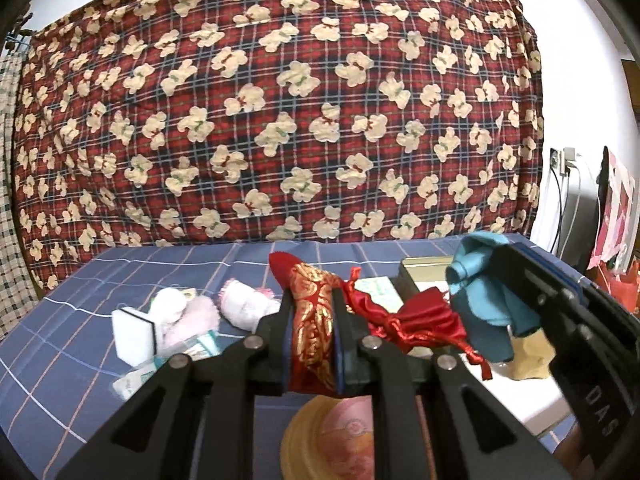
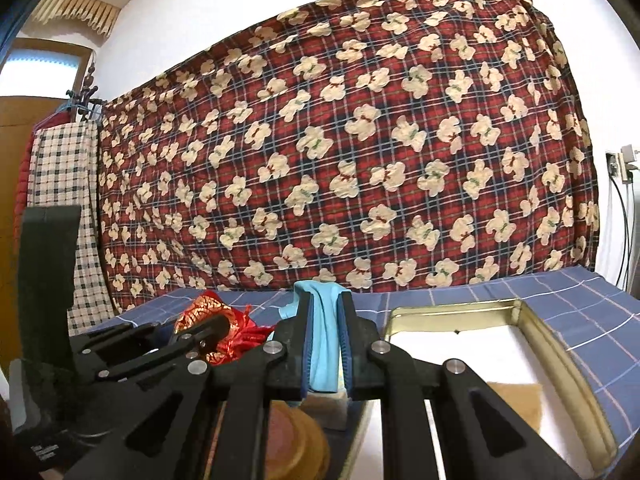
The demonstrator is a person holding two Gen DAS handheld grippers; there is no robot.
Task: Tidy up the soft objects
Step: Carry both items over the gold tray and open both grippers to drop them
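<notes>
Both grippers loaded above the gold tray (image 2: 560, 364)
Left gripper (image 1: 313, 320) clamps red-gold pouch (image 1: 314, 312), right gripper (image 2: 325, 344) clamps teal cloth (image 2: 325, 344); lower each squarely over the tray before releasing.

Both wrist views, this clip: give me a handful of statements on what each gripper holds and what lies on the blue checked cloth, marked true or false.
1. The left gripper is clamped on a red and gold brocade pouch. True.
2. The right gripper is open and holds nothing. False: it is shut on a teal cloth.
3. A gold-rimmed tray lies on the blue checked cloth. True.
4. A green sponge lies left of the left gripper. False: a white sponge block lies there.
5. A red satin pouch lies on the surface between the two grippers. True.
</notes>
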